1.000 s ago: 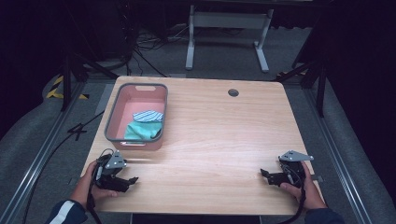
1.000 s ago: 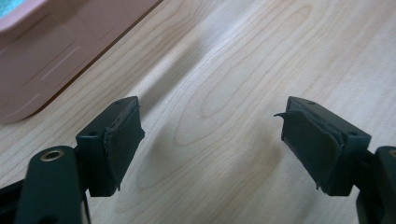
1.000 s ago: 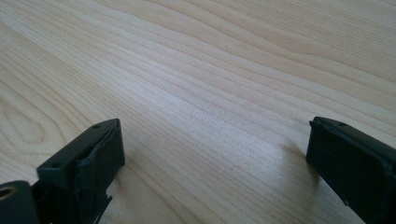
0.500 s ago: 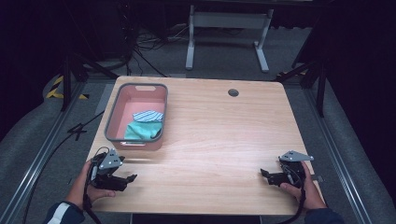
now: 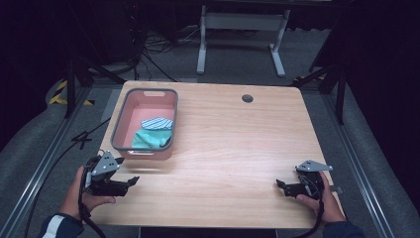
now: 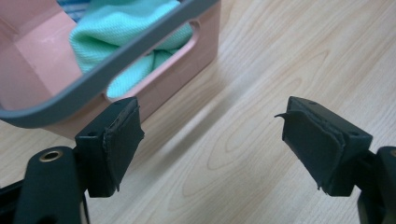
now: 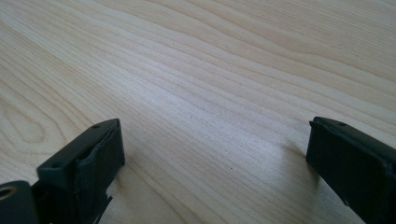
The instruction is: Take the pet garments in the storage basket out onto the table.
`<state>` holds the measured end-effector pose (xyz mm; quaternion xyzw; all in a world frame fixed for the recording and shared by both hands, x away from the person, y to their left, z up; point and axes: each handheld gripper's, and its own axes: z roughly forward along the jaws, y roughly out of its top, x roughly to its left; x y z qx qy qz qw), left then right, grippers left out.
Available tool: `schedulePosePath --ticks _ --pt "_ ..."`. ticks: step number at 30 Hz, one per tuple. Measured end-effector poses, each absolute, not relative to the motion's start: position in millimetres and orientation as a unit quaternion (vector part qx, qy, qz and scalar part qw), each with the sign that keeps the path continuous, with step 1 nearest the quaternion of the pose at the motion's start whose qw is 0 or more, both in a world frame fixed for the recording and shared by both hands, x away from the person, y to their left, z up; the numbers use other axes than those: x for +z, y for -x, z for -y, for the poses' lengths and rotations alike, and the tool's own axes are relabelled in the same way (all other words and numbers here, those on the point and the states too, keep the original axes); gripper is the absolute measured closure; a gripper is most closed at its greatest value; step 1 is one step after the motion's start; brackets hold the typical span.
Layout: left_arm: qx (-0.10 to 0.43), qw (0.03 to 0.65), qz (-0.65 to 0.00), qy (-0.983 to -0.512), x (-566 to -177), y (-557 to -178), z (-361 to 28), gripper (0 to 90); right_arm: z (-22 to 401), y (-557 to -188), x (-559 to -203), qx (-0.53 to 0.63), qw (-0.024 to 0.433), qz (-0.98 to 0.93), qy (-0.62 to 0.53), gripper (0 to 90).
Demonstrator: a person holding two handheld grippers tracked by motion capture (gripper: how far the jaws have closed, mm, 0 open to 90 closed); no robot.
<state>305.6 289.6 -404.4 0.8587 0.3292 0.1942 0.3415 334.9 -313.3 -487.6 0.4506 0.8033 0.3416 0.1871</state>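
Both claws gape — left claw (image 5: 130, 181) near pink bin (image 5: 119, 144).

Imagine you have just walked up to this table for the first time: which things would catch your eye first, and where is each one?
The pink bin with its grey rim, at the table's far left, draws the eye first, holding a mint-green cloth at its near end and a striped cloth behind it. Next come the two open grippers near the front edge, the left gripper close to the bin's near corner, the right gripper over bare wood.
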Motion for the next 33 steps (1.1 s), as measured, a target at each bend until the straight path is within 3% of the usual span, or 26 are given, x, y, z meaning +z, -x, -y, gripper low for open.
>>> schedulePosePath --ticks 13,33 --pt "0.207 0.364 -0.326 -0.848 -381 -316 -284 19.6 313 -335 -488 0.342 0.187 -0.803 -0.451 4.5" --pt "0.196 0.338 -0.357 -0.848 -364 -389 -272 17.4 314 -335 -488 0.341 0.187 -0.804 -0.450 4.6"
